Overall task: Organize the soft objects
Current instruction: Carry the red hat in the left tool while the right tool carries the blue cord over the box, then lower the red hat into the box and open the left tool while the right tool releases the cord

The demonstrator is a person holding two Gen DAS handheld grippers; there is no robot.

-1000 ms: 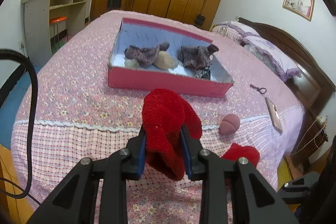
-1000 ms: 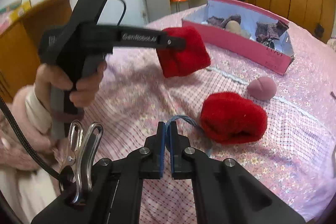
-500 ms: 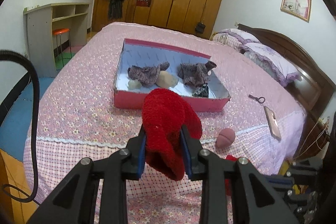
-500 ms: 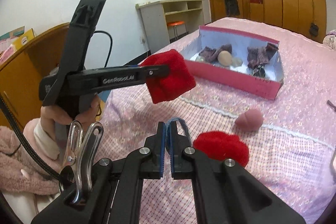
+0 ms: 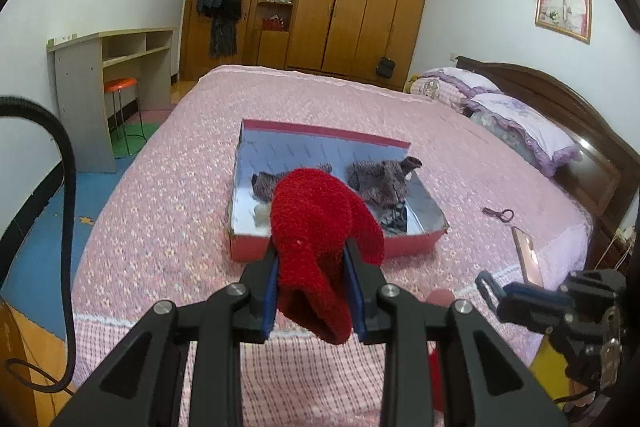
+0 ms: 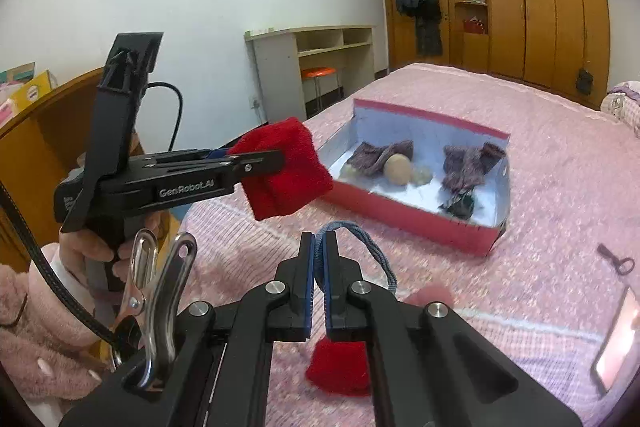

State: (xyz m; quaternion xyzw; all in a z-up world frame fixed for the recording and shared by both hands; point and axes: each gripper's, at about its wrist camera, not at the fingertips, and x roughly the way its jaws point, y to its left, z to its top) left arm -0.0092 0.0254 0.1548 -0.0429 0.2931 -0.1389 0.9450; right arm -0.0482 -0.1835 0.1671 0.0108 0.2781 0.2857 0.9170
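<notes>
Both grippers are up off the bed (image 5: 160, 155) vs a sec ago. Left gripper (image 5: 312, 291) clamps the red sock (image 5: 316, 227), now lined up w/ the box (image 5: 340, 247). Right gripper (image 6: 319, 279) pinches the blue cord (image 6: 360, 239), lifting the 2nd red sock (image 6: 340, 373). Drop-off looks next.

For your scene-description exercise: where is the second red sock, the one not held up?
In the right wrist view the second red sock hangs low under the right gripper, above the bedspread, nearer than the pink box.
</notes>
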